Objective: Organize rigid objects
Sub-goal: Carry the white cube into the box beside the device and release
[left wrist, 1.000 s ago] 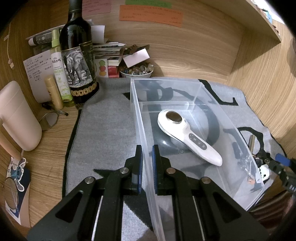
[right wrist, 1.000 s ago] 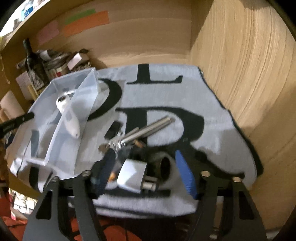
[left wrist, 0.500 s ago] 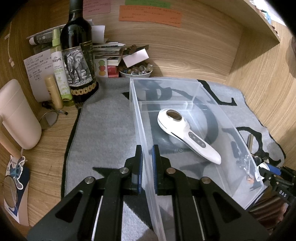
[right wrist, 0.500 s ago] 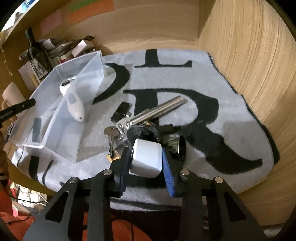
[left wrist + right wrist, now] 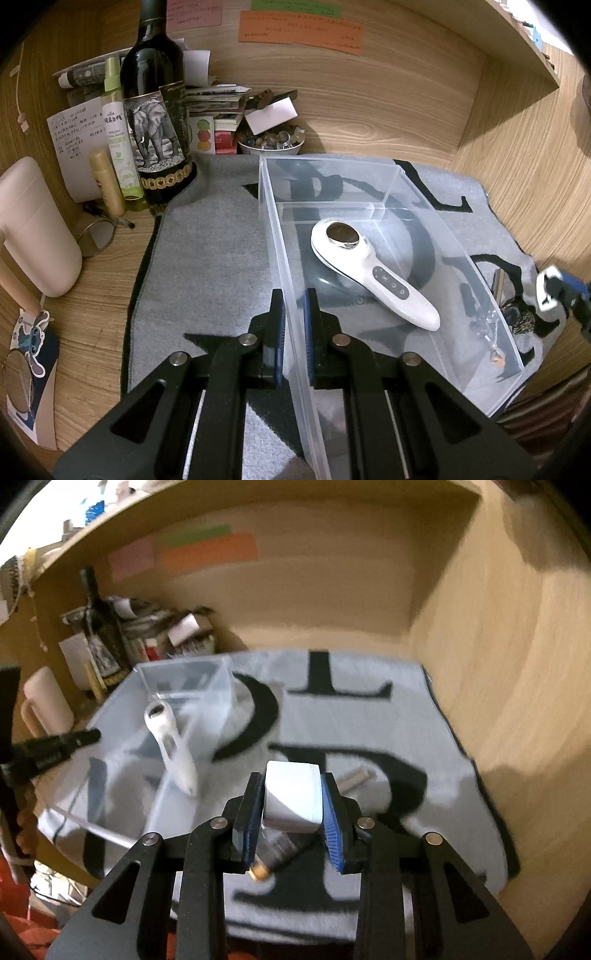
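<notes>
Left gripper (image 5: 294, 306) — jaws together on the near long wall of the clear plastic bin (image 5: 458, 254), one blue pad outside the wall and one inside. The bin sits on a grey mat (image 5: 207, 266) with large black letters, inside a wooden alcove.

Inside the bin: a white handheld device (image 5: 373, 273) with a dark oval head and a row of buttons on its handle, lying diagonally on the floor of the bin, head toward the far end.

Right gripper (image 5: 291, 808) — jaws have just been closing and now clamp a white block-shaped object (image 5: 291, 797), possibly a charger, between the blue pads. The block is raised clear of the mat, just right of the bin's near end. The right wrist view is motion-blurred. Under the block, a dark cylindrical item with a brass-coloured tip (image 5: 277, 853) lies on the mat; a silver metal rod (image 5: 354, 777) shows just beyond the right pad.

In the left wrist view, the right gripper and its white block appear at the far right edge, beyond the bin's right wall.

Background, back left corner: a dark wine bottle (image 5: 155, 110) with an elephant label, a green spray bottle (image 5: 118, 129), a bowl of small stones (image 5: 271, 142), stacked papers.
</notes>
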A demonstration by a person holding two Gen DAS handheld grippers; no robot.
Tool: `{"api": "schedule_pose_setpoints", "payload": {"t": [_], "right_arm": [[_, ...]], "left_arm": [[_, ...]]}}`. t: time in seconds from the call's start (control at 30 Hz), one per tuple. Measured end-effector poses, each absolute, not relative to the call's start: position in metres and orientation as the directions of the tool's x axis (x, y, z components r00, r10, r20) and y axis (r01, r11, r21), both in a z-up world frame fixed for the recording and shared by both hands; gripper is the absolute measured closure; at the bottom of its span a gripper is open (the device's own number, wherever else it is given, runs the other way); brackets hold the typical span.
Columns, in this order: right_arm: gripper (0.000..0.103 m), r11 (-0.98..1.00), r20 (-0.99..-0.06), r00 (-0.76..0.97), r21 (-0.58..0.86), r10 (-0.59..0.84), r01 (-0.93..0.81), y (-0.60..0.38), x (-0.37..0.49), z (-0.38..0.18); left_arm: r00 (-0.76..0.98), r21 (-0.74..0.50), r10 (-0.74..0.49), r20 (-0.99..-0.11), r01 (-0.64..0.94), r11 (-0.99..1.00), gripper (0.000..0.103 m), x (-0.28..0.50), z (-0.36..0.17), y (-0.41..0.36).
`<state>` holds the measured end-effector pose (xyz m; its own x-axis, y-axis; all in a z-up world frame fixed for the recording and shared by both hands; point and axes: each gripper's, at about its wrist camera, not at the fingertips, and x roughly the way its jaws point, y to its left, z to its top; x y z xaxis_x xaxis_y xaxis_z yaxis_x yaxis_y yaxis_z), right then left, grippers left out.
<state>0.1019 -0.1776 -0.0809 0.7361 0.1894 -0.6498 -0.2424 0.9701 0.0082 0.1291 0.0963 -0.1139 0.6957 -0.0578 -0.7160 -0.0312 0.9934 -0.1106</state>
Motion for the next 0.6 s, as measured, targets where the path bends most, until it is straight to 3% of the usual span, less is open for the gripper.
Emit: {"api": "schedule_pose_setpoints", "payload": {"t": [0.27,0.6], "right_arm": [[0.075,0.929,-0.599,0.746,-0.01,0.291,-0.371,-0.138,0.129,-0.062],[0.075,0.865,-0.625,0.672,0.011,0.398,-0.501,-0.094,0.164,-0.069]], "left_arm": [[0.694,-0.114,-0.06,-0.717,-0.032,0.993,0.094,0.129,-0.114,0.096],[0.693,-0.115,-0.061,-0.719,-0.031,0.993,0.094,0.129,-0.113,0.097]]}}
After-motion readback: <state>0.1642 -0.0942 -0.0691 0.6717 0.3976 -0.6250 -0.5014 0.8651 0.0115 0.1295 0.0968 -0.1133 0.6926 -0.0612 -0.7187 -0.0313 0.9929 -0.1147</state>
